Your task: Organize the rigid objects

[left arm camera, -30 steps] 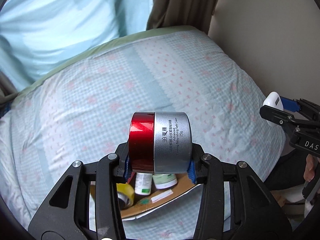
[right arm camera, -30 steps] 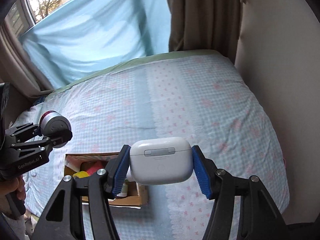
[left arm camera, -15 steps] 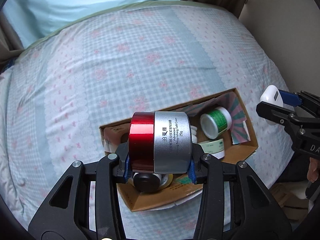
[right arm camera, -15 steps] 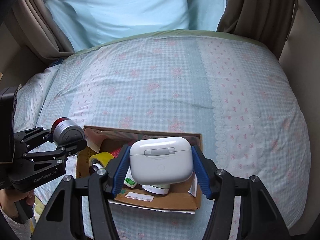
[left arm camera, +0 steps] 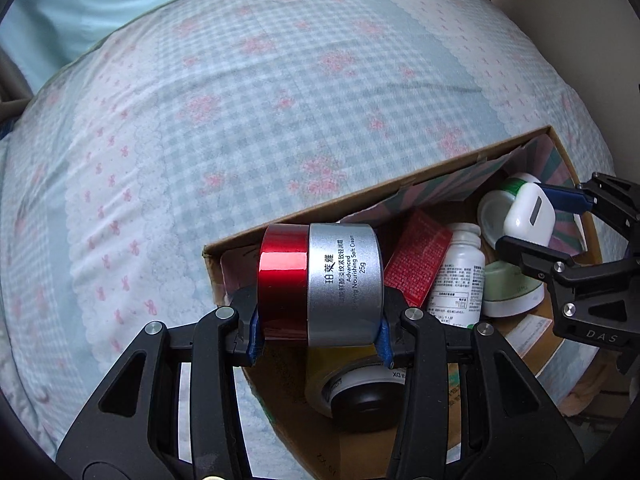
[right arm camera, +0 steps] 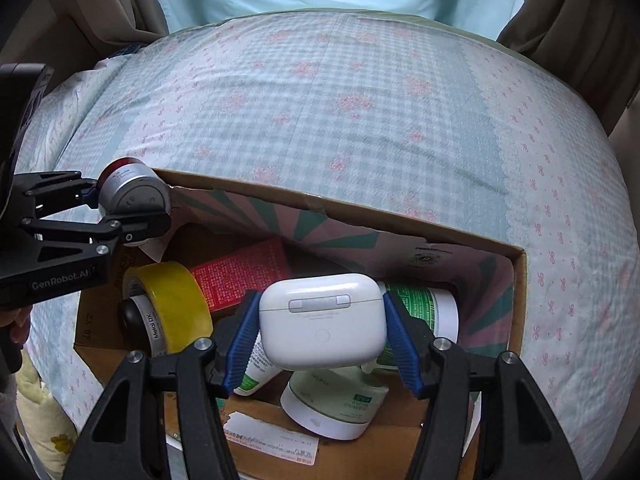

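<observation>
I have the open brown cardboard box filling the lower half of both frames, set on the blue-and-pink checked bed, and it already holds a yellow roll of tape, a flat red packet, a white bottle with a printed label and some green-and-white cream tubs. In my left gripper the jaws are clamped on the round silver cream jar with the red lid, lying on its side with its axis running left to right; it sits in the lower centre of the left frame, over the box's near left corner, just above the tape. My right gripper has its blue-padded jaws clenched on the white earbud case, long side across the jaws, lower centre of the right frame. I judge the case already sits over the box's middle with the tubs directly below, so the right hand is better placed to let go first.
</observation>
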Demonstrator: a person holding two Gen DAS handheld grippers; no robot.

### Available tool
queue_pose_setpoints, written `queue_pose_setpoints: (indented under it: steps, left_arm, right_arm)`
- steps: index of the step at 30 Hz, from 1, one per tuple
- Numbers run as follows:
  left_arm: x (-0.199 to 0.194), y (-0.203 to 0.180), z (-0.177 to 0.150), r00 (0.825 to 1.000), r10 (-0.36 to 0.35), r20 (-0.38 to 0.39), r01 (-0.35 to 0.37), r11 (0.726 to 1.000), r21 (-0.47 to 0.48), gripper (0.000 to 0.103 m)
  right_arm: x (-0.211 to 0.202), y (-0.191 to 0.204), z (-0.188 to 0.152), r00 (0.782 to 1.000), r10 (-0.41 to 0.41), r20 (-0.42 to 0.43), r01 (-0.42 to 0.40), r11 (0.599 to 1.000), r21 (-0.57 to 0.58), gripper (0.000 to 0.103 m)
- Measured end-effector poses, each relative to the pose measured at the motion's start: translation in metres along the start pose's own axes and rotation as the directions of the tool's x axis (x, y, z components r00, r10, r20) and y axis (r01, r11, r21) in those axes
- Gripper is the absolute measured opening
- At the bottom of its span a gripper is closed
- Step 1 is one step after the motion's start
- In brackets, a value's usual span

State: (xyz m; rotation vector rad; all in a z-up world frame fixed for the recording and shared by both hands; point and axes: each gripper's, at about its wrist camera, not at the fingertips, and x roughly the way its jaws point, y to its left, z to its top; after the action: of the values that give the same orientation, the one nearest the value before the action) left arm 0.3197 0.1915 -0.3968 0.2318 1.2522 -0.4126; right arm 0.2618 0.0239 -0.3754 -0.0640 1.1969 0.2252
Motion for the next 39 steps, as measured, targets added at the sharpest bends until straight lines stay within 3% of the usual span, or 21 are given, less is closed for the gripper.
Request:
queue_pose_setpoints:
  steps: [7, 8, 9, 10, 11, 12, 13, 18, 30, 35, 39]
  left_arm:
    - [0.006, 0.007, 0.001, 0.996, -0.082, -0.036, 0.081, 0.996, -0.031, 0.043]
    - [0.001, 0.008, 0.002, 0.996, -0.086, -0.024, 0.085, 0.996, -0.040, 0.059]
    - [-0.005, 0.009, 0.002, 0.992, -0.123, -0.009, 0.123, 0.991, -0.047, 0.093]
    - [-0.011, 0.009, 0.004, 0.986, -0.168, 0.004, 0.168, 0.984, -0.054, 0.103]
    - [-0.017, 0.008, 0.004, 0.982, -0.186, 0.020, 0.187, 0.980, -0.063, 0.103]
    - [-0.021, 0.007, 0.005, 0.988, -0.153, 0.026, 0.155, 0.986, -0.064, 0.103]
    - [-0.024, 0.005, 0.005, 0.992, -0.121, 0.026, 0.122, 0.991, -0.052, 0.103]
    - [-0.029, 0.005, 0.003, 0.995, -0.100, 0.025, 0.101, 0.994, -0.046, 0.103]
    - [-0.043, -0.003, -0.014, 0.998, -0.051, 0.038, 0.055, 0.990, -0.126, 0.103]
    - [-0.075, -0.020, -0.016, 0.998, -0.026, 0.065, 0.035, 0.988, -0.151, 0.103]
    - [-0.121, -0.042, -0.013, 0.994, -0.001, 0.110, 0.019, 0.986, -0.165, 0.103]
  right_arm:
    - [0.014, 0.002, 0.007, 1.000, -0.001, 0.001, 0.001, 1.000, -0.015, 0.057]
    - [0.015, 0.003, 0.008, 1.000, -0.001, 0.000, 0.001, 1.000, -0.021, 0.057]
    - [0.016, 0.004, 0.008, 1.000, -0.008, -0.004, 0.008, 0.999, -0.032, 0.058]
    - [0.016, 0.005, 0.007, 1.000, -0.022, -0.006, 0.022, 0.998, -0.052, 0.062]
    - [0.014, 0.006, 0.006, 1.000, -0.029, 0.005, 0.029, 0.997, -0.072, 0.083]
    - [0.010, 0.007, 0.004, 0.999, -0.033, 0.019, 0.035, 0.995, -0.093, 0.099]
    - [0.007, 0.009, 0.002, 0.999, -0.035, 0.035, 0.039, 0.993, -0.111, 0.103]
    - [0.000, 0.011, -0.012, 0.999, -0.029, 0.038, 0.035, 0.987, -0.158, 0.103]
    - [-0.015, -0.002, -0.031, 1.000, 0.002, 0.030, 0.002, 0.993, -0.117, 0.103]
    - [-0.051, -0.010, -0.036, 0.998, 0.016, 0.061, -0.008, 0.992, -0.127, 0.103]
    - [-0.103, -0.019, -0.038, 0.995, 0.030, 0.092, -0.018, 0.992, -0.128, 0.103]
